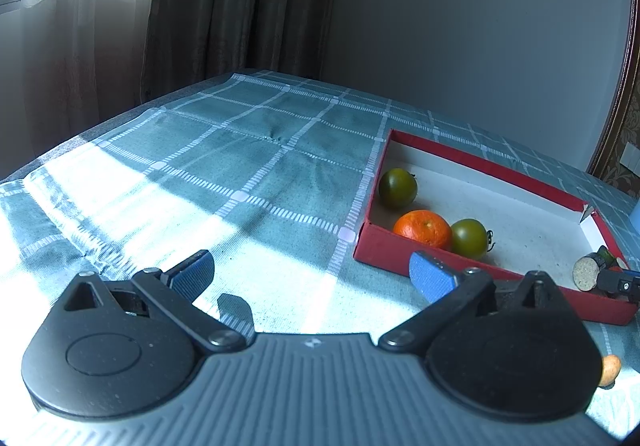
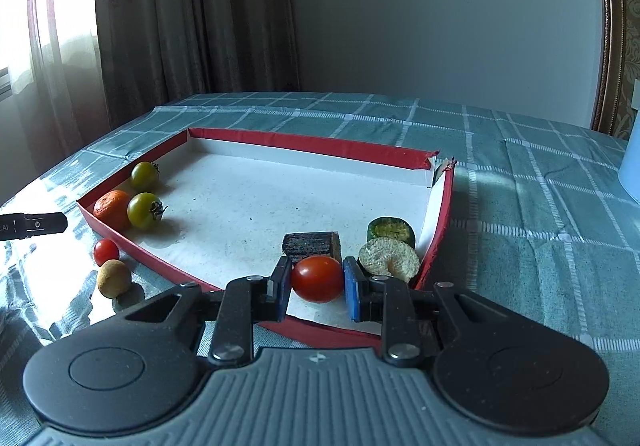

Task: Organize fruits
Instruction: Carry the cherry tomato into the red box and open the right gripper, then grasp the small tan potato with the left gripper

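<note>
My right gripper [image 2: 317, 280] is shut on a red tomato [image 2: 317, 278] and holds it over the near edge of the red box [image 2: 312, 144]. In the box's left corner lie an orange [image 2: 112, 209] and two green tomatoes [image 2: 144, 210] [image 2: 144, 175]. They also show in the left wrist view: the orange [image 1: 422, 228] and the green tomatoes [image 1: 469, 238] [image 1: 397, 188]. My left gripper [image 1: 312, 274] is open and empty above the cloth, left of the box [image 1: 384, 254]. A small red tomato [image 2: 106, 251] and a tan round fruit [image 2: 113, 278] lie on the cloth outside the box.
In the box's right part lie a dark block [image 2: 311, 244], a green slice [image 2: 391, 231] and a pale round slice [image 2: 389, 260]. A teal checked cloth [image 2: 540, 238] covers the table. A pale blue object [image 2: 631, 170] stands at the far right. Curtains and a wall stand behind.
</note>
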